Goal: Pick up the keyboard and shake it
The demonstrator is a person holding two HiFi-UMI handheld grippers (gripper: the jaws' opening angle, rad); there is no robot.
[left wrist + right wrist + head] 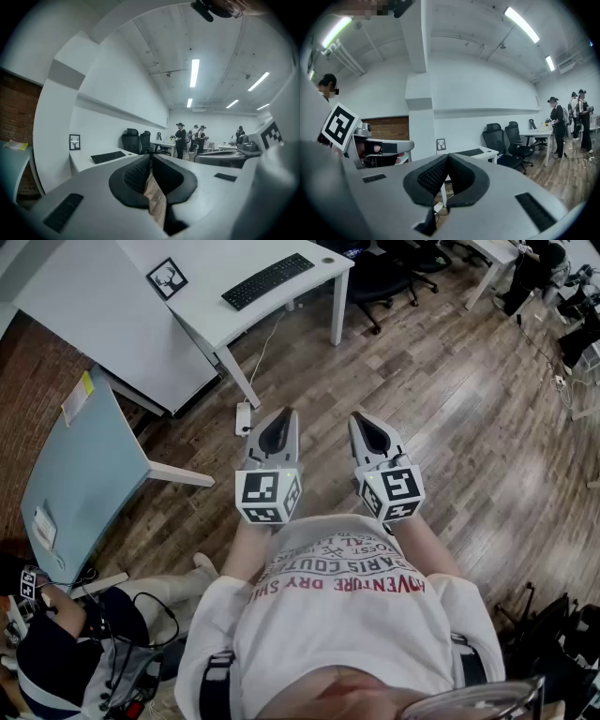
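Observation:
A black keyboard (267, 280) lies near the far edge of a white desk (202, 306) ahead of me; it also shows small in the left gripper view as the keyboard (108, 156) and in the right gripper view as the keyboard (469, 152). My left gripper (284, 418) and right gripper (362, 420) hang side by side over the wooden floor, well short of the desk. Both are shut with nothing between the pads. In the gripper views the left gripper (151, 158) and the right gripper (447, 157) point level toward the desk.
A framed deer picture (167, 278) stands on the desk left of the keyboard. A pale blue table (80, 474) is at my left, black office chairs (389, 268) behind the desk, a power strip (243, 418) on the floor. People stand at far desks (187, 138).

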